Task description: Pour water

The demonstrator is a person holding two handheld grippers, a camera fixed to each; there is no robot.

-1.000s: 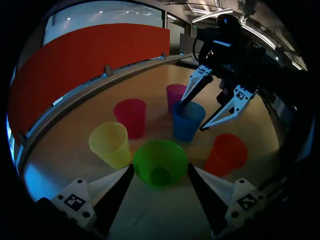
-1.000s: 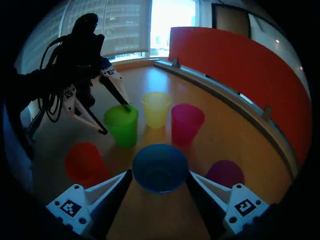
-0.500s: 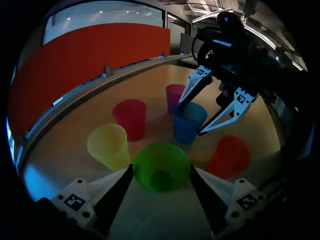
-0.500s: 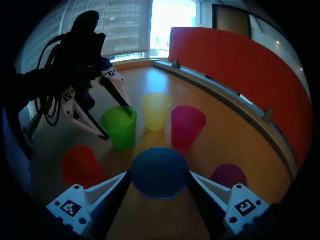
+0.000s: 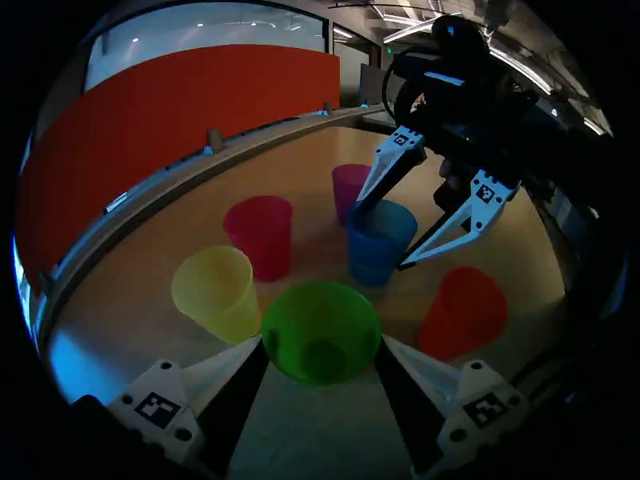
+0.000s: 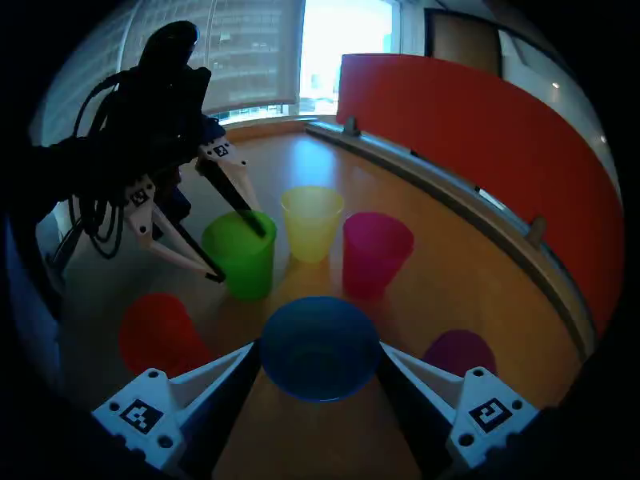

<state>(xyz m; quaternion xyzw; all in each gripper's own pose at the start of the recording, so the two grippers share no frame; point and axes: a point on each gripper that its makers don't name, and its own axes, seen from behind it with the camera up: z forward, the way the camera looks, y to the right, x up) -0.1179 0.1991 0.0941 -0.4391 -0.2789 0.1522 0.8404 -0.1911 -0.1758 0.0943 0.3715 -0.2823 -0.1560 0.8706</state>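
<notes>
Over glossy wood tabletop (image 5: pixel 320 160), left claw (image 5: pixel 320 342) pinches tapered green cup (image 5: pixel 322 328), right claw (image 6: pixel 318 352) pinches blue cup (image 6: pixel 318 344).

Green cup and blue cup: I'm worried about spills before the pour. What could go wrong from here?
1. The left gripper holds the green cup close beside the yellow cup; tilting it might knock that over.
2. The right gripper grips the blue cup only at its sides; it could slip or buckle.
</notes>
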